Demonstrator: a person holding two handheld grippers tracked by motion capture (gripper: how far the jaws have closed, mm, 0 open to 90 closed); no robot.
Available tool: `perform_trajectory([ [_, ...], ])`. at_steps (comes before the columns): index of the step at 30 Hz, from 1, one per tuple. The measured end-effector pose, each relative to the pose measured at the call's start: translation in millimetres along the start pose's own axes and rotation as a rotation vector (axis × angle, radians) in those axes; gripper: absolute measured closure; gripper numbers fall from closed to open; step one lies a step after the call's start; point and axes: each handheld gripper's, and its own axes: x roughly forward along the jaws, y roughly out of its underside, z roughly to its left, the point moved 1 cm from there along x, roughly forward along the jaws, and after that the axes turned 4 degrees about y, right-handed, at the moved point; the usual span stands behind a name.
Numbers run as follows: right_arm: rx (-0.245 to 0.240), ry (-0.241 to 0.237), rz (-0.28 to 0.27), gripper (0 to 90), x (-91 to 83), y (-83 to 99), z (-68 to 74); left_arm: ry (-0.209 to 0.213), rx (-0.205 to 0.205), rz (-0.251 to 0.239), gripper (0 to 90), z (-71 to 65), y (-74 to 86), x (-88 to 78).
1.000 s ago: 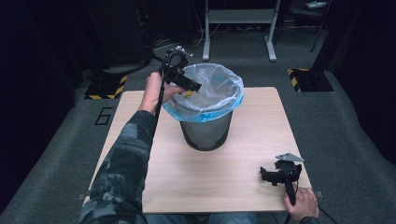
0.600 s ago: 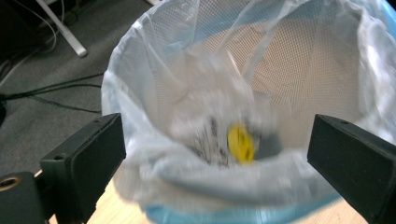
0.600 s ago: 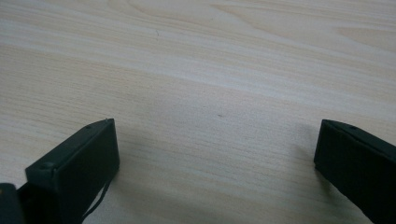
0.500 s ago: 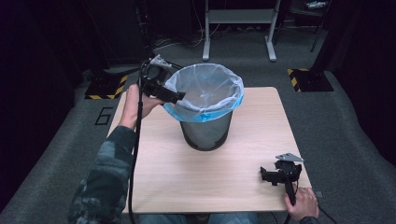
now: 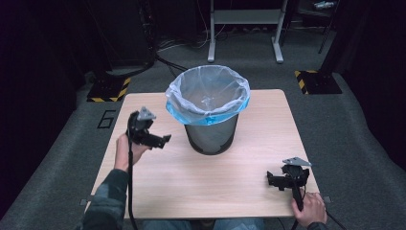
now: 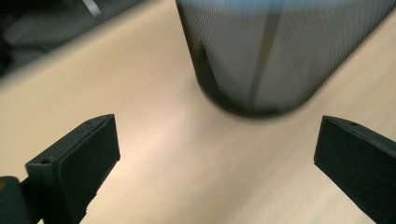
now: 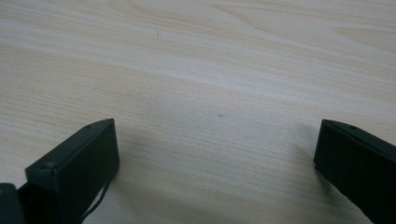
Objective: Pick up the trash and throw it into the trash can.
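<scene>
While left tool (image 5: pixel 160 140) gapes beside bin (image 5: pixel 210 134), right tool (image 5: pixel 273 181) (also apart) rests on table (image 5: pixel 191 182)

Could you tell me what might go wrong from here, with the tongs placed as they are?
1. The left tongs are open, close beside the bin; a sideways swing could knock or tip it.
2. The bag only folds over the rim, so a snag could pull it loose.
3. The right tongs sit low near the table edge; their cable may catch there.
</scene>
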Motion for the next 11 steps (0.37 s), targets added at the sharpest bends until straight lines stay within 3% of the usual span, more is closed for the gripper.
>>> perform_trajectory([
  [1,0.003,0.000,0.003,0.0,-0.2,0.0,0.2,-0.017,-0.007,0.017,0.0,-1.5,15.8,10.6],
  [2,0.000,0.000,0.000,0.0,0.0,0.0,0.0,0.004,-0.045,0.053,0.0,-3.6,45.7,31.3],
  [3,0.002,0.000,0.003,0.0,-0.2,0.0,0.2,0.006,-0.058,0.070,0.0,-5.0,59.1,40.1],
  [4,0.002,0.000,0.003,0.0,-0.2,0.0,0.2,0.006,-0.058,0.070,0.0,-5.0,59.1,40.1],
  [6,0.000,0.000,0.000,0.0,0.0,0.0,0.0,-0.001,-0.084,0.085,0.0,-7.7,89.5,58.3],
  [7,0.000,0.000,0.000,0.0,0.0,-0.1,0.0,-0.007,-0.106,0.074,0.0,-7.9,96.4,61.5],
  [11,0.003,0.000,0.003,0.0,-0.2,-0.1,0.1,-0.016,-0.128,0.064,0.0,-8.5,111.2,66.9],
])
